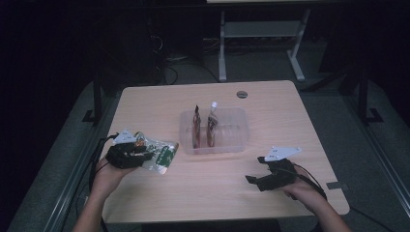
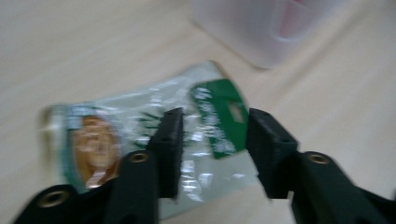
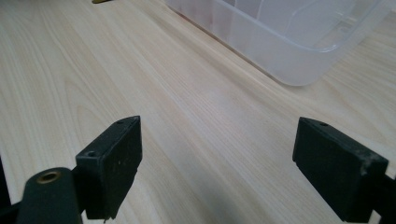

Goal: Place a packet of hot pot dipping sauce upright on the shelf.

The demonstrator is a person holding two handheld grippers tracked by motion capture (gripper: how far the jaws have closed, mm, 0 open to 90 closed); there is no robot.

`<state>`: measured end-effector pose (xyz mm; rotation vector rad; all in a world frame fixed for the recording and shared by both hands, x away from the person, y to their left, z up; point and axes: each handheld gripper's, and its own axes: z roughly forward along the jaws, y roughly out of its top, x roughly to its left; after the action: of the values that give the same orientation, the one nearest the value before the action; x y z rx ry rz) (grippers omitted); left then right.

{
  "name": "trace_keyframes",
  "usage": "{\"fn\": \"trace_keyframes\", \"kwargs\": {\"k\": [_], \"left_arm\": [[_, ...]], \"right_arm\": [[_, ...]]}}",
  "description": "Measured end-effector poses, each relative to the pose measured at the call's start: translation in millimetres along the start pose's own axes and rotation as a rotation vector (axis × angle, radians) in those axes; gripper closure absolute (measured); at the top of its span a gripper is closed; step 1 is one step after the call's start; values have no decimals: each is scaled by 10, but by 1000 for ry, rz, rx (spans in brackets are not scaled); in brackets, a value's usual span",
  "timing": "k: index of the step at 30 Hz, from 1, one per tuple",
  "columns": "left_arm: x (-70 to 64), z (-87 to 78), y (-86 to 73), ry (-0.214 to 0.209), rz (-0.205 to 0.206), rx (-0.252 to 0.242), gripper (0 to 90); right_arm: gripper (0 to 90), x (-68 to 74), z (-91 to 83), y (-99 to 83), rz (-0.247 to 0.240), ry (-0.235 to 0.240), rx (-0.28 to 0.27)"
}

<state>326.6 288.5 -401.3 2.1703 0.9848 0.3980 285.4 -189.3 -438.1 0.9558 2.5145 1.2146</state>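
two pouches already stand upright in the clear bin at mid-table, so the job looks to be packing pouches into it, with a third packet left outside, just left of the bin. the left gripper has its jaws apart, straddling the packet's near edge, not yet clamped. the right gripper is wide open over bare table, holding nothing.

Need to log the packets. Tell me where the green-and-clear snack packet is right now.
In the high view the snack packet lies on the table's left side, just left of the clear plastic bin, at the left tool, whose jaws straddle it in the left gripper view.
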Motion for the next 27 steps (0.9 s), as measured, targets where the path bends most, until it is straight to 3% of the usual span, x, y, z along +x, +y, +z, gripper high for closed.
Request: {"fn": "trace_keyframes", "kwargs": {"k": [1,3,4,5,9,16,19,21,24,27], "left_arm": [[44,-4,12,18,-16,-10,594],[147,-16,31,54,-26,-12,690],[203,-21,35,59,-37,-15,690],[308,-18,34,67,-60,-21,767],[467,23,43,97,-77,-17,892],[670,296,229,109,-89,-19,898],[748,543,310,119,-89,15,899],[771,597,309,116,-92,28,899],[799,800,257,123,-79,115,899],[788,832,233,107,-82,120,899]], "right_arm": [[154,0,0,0,0,0,0],[154,6,15,11,-10,-1,-4],[154,6,15,11,-10,-1,-4],[154,8,24,14,-5,-4,4],[154,-7,38,0,-8,-12,13],[154,-39,43,-7,-5,-22,14],[155,-36,47,-8,1,-21,19],[154,-39,46,-11,-3,-21,19],[155,-47,34,-22,-2,-24,19],[155,-59,29,-31,-8,-25,18]]}}
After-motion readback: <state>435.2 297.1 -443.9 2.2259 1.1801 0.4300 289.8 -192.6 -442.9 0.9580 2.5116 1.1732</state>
